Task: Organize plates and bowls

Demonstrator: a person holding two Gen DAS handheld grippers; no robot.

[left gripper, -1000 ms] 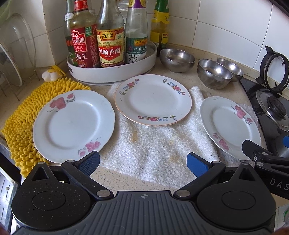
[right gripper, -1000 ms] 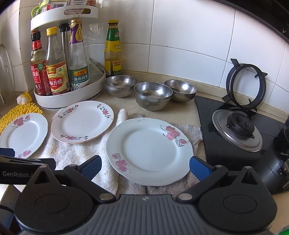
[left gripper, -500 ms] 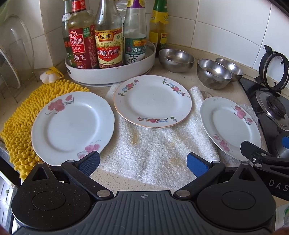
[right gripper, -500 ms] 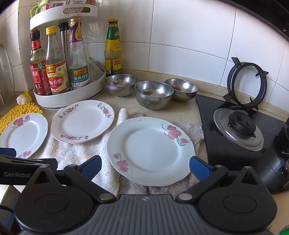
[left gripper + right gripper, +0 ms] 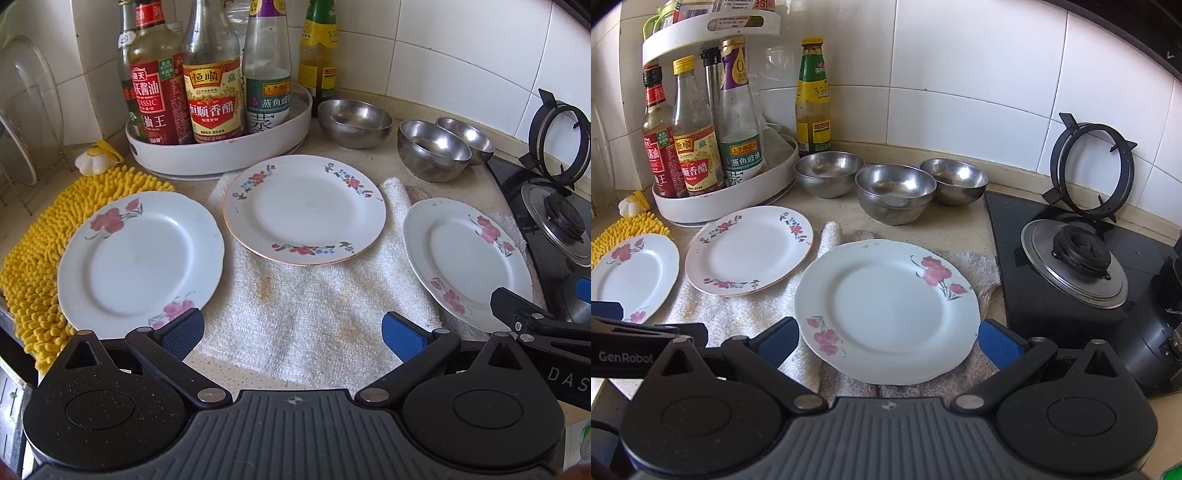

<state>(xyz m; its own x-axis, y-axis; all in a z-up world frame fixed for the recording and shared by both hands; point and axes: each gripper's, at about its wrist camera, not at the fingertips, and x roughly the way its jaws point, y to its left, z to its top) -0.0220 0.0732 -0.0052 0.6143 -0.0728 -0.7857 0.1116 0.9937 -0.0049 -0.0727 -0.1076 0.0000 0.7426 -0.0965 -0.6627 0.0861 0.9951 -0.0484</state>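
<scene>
Three white flowered plates lie flat on the counter: a left plate [image 5: 140, 258] half on a yellow mat, a middle plate [image 5: 304, 208] with a pink rim, and a right plate [image 5: 467, 262] [image 5: 886, 310]. Behind them stand three steel bowls [image 5: 354, 122] [image 5: 430, 149] [image 5: 465, 134], upright and apart. My left gripper [image 5: 291, 334] hovers open over the towel's near edge, nothing between its fingers. My right gripper [image 5: 888, 339] is open too, its blue pads either side of the right plate's near rim, not touching it.
A white towel [image 5: 317, 306] lies under the plates. A white turntable rack [image 5: 221, 155] holds sauce bottles at the back left. A yellow mat [image 5: 33, 258] is at the left, a black gas hob [image 5: 1078, 266] at the right, with a loose pan support [image 5: 1091, 166] leaning on the tiles.
Both grippers have drifted slightly forward and the plates sit a little lower in view. Nothing was taken hold of; both stay open.
</scene>
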